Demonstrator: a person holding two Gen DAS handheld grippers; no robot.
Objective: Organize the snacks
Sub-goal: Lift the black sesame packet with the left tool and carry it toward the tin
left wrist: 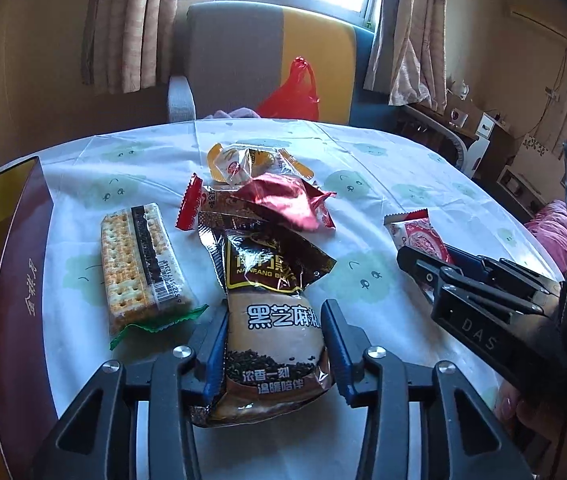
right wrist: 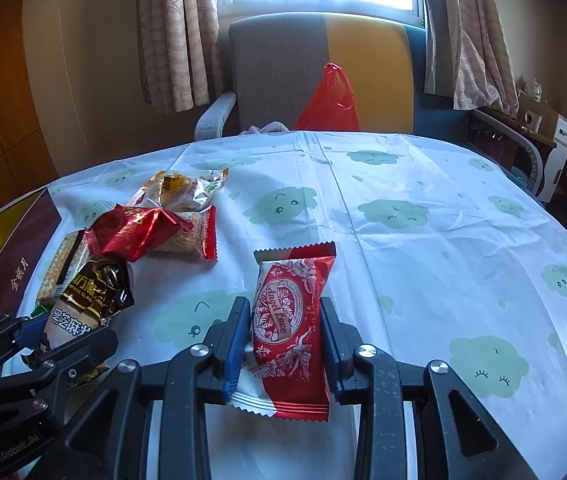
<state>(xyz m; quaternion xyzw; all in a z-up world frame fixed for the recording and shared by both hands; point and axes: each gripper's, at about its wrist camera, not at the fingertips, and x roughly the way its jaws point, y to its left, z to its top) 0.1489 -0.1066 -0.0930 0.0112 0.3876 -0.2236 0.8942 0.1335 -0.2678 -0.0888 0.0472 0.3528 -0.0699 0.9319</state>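
We see left gripper (left wrist: 273, 330) pads against sesame pouch (left wrist: 273, 344); right gripper (right wrist: 285, 330) clamps red wafer (right wrist: 289, 328).

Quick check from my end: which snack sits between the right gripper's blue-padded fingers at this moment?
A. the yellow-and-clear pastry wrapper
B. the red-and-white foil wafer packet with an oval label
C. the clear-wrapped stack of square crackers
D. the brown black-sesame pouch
B: in the right wrist view the red-and-white foil wafer packet lies between the right gripper's blue pads; the brown black-sesame pouch is in the left gripper.
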